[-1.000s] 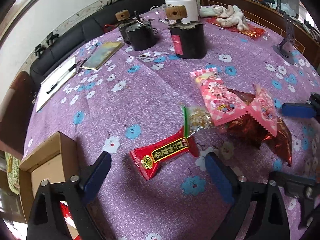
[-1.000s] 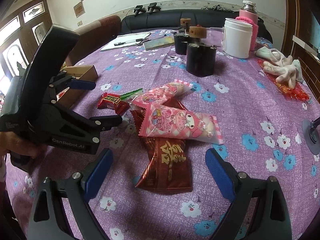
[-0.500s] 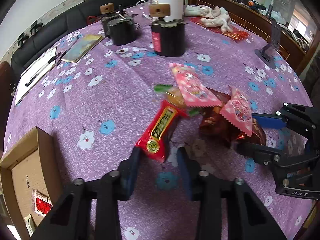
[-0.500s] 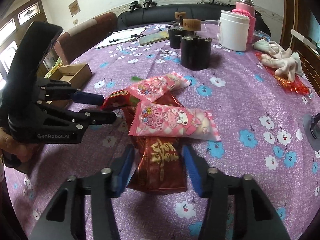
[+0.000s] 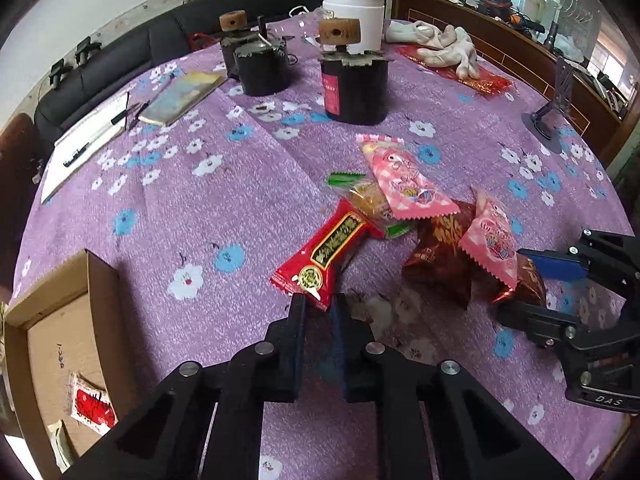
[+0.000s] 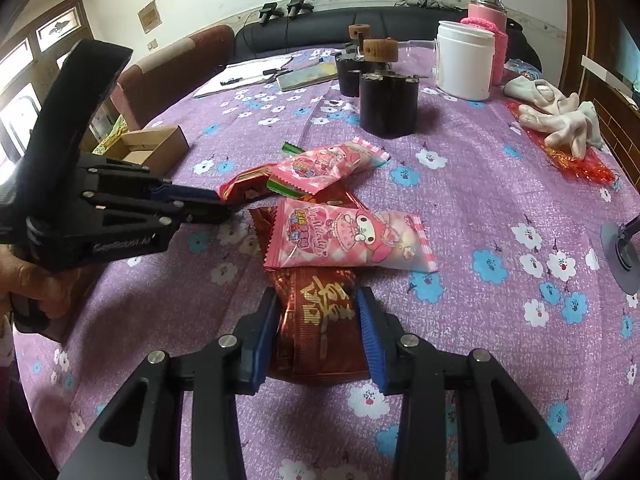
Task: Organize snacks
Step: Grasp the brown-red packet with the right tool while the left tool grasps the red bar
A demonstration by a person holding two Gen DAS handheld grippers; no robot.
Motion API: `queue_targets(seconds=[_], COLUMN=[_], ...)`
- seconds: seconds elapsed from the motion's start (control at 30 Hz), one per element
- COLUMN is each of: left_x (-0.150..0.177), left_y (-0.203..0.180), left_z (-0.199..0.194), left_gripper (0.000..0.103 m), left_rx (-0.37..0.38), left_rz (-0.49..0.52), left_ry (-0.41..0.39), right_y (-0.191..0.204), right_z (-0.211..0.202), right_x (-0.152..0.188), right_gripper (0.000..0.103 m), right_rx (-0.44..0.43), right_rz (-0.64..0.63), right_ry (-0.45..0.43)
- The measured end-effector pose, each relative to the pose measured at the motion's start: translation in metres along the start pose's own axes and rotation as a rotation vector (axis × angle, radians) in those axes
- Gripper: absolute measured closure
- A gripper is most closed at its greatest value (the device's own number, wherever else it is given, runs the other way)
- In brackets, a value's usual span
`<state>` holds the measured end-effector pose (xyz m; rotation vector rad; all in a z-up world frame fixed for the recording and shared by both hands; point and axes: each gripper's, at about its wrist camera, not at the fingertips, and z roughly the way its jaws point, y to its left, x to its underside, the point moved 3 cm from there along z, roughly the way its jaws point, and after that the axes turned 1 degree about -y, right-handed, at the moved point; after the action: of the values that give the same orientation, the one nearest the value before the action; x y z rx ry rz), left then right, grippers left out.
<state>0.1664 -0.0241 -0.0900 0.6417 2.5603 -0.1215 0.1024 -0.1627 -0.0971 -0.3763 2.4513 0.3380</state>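
Fingers first: left gripper is pinched shut on the near crimped end of the bright red foil snack packet with the yellow-and-black label; its far end lies under the clear green-edged cracker packet. Right gripper has its blue-padded fingers either side of the dark red metallic foil snack bag with gold characters, pads at or just touching the bag's sides, not fully squeezed as far as can be seen, so a bracket, not a confirmed grip. Bag's far end sits beneath the pink cartoon-rabbit candy packet; a second pink packet lies beyond, overlapping the cracker pkt. All on the purple floral tablecloth. Open brown cardboard box, holding a small red-and-white sachet, stands at the table edge near the L gripper; judged the drop point. Recommendations: L grip is on the seal only, so lift low and draw the pkt toward the box slowly, sliding it out from under the cracker pkt w/o dragging that along. R should close firmly on the bag body before any pull, then withdraw straight back so the pink packet slides off and isn't carried. Foil is slick and crushable, so moderate squeeze. Keep the two grippers apart; they work near each other.
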Motion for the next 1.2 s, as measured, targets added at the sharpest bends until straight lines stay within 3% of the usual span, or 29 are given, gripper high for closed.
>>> queue_targets(seconds=[0.03,0.1,0.17,0.23,0.37,0.6,0.63,0.67,0.7,0.77,0.83,0.93,1.2], left_x=[0.000,-0.001,-0.003,-0.007,-0.014,-0.024,-0.025,-0.025,-0.025,-0.027,-0.027,-0.023,-0.009], left_y=[-0.002,-0.007,-0.008,-0.007,0.001,-0.009,-0.012,-0.012,-0.013,-0.011,-0.012,-0.014,-0.012], left_z=[0.000,0.001,-0.002,-0.011,-0.013,0.007,0.011,0.013,0.016,0.016,0.016,0.013,-0.014], left_gripper=[0.089,0.069,0.012,0.005,0.005,0.006,0.013,0.029,0.036,0.064,0.077,0.082,0.083], left_rx=[0.004,-0.005,-0.060,-0.127,-0.116,-0.148,-0.147,-0.141,-0.127,-0.065,-0.049,-0.036,0.003], left_rz=[0.008,0.036,0.053,0.075,0.059,0.120,0.130,0.128,0.119,0.073,0.052,0.050,-0.018], left_ry=[0.003,0.002,-0.017,-0.085,-0.093,-0.057,-0.051,-0.040,-0.027,-0.025,-0.020,-0.021,-0.069], right_y=[0.000,-0.001,-0.002,-0.003,-0.005,-0.004,-0.004,-0.004,-0.004,-0.004,-0.005,-0.006,-0.005], right_z=[0.000,0.000,0.000,0.001,0.001,0.004,0.004,0.004,0.004,0.004,0.004,0.003,-0.010], right_x=[0.000,0.000,0.000,0.000,0.001,0.000,0.000,0.000,-0.001,-0.001,0.000,0.000,0.001], right_gripper=[0.065,0.065,0.065,0.065,0.065,0.065,0.065,0.065,0.065,0.065,0.065,0.065,0.065], right_rx=[0.000,0.001,-0.004,-0.008,-0.016,-0.028,-0.030,-0.032,-0.032,-0.032,-0.032,-0.029,-0.028], right_rz=[0.001,-0.001,0.004,0.006,0.008,0.007,0.007,0.008,0.008,0.008,0.010,0.012,0.018], right_ry=[0.000,0.000,0.002,0.003,0.005,0.010,0.010,0.011,0.011,0.011,0.012,0.009,-0.014])
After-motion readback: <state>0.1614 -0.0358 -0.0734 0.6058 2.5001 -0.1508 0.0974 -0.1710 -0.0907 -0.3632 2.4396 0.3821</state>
